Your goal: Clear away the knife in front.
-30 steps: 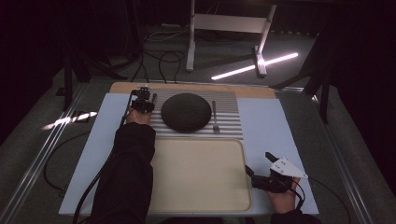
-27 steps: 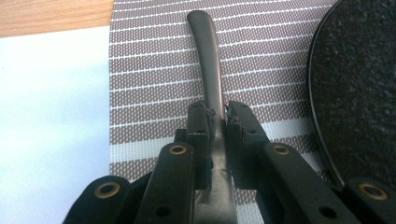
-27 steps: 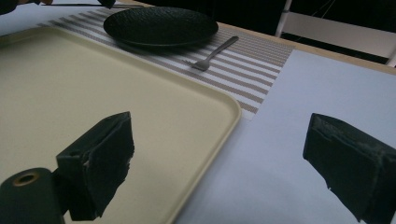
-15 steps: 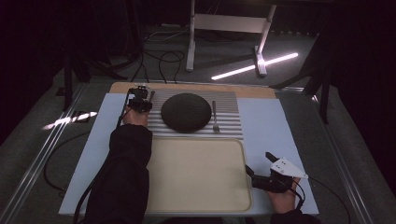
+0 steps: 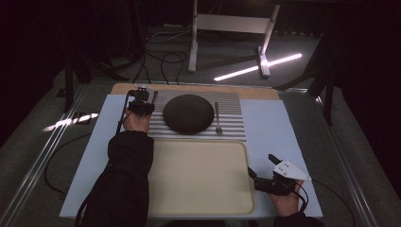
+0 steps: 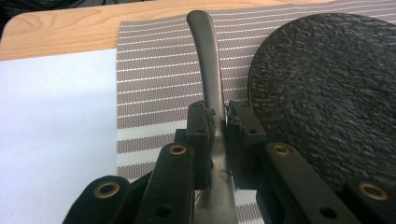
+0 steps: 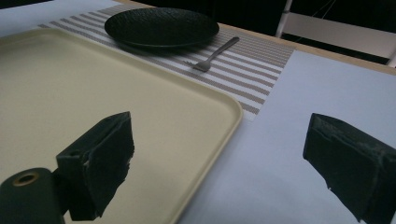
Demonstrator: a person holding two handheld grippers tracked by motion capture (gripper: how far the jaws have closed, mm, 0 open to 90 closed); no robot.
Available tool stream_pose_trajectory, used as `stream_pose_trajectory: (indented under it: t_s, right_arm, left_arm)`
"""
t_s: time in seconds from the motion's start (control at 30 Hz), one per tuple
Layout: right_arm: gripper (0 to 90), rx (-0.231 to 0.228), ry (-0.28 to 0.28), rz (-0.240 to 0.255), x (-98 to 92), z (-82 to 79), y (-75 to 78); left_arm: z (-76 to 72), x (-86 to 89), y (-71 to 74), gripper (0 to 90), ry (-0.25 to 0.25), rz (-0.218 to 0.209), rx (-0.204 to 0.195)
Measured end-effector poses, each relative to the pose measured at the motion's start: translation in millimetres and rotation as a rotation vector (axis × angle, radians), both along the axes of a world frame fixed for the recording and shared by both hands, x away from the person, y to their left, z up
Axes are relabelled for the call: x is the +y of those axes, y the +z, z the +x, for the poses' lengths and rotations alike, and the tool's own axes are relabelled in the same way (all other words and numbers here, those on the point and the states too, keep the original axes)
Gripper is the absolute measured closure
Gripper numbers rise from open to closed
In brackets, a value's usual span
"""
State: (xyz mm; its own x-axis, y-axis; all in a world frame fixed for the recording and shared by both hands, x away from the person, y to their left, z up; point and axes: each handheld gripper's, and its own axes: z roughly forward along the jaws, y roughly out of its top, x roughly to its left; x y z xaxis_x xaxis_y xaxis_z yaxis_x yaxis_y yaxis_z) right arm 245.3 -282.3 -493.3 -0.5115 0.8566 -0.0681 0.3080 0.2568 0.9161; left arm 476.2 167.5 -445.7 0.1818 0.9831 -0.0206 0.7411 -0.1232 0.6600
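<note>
A: What is the left gripper (image 6: pixel 217 123) doing?

B: Its jaws are clamped on a dark metal utensil (image 6: pixel 208 70). In the left gripper view the handle runs up between the pads and ends over the striped placemat (image 6: pixel 159 79). I cannot tell what kind of utensil it is, since its working end is hidden below the jaws.

A: And where does that sit on the worktop (image 5: pixel 283 123)?

B: In the high view the left gripper (image 5: pixel 140 105) is at the left edge of the striped placemat (image 5: pixel 231 118), just beside the black plate (image 5: pixel 188 113). The utensil (image 5: pixel 154 97) shows as a thin dark bar next to the gripper, pointing toward the far wooden edge.

A: The plate itself?

B: It lies in the middle of the placemat, with a fork (image 5: pixel 218 117) just to its right, apart from it.

A: The right gripper?

B: The right gripper (image 7: pixel 219 158) has its jaws wide apart with nothing between them. It is low at the near right corner of the cream tray (image 7: pixel 93 93), one jaw over the tray and the other over the pale worktop. In the high view the right gripper (image 5: pixel 253 177) sits at the tray's right edge, well apart from the left one.
</note>
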Motion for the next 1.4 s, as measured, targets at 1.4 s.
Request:
stream_pose_trajectory:
  t_s: [1.4]
  right_arm:
    - [8.4,0.011,0.015,-0.007,5.5,1.8,-1.6]
  left_arm:
    - [-99.5,-3.8,15.1,80.9,-0.018,0.017,-0.113]
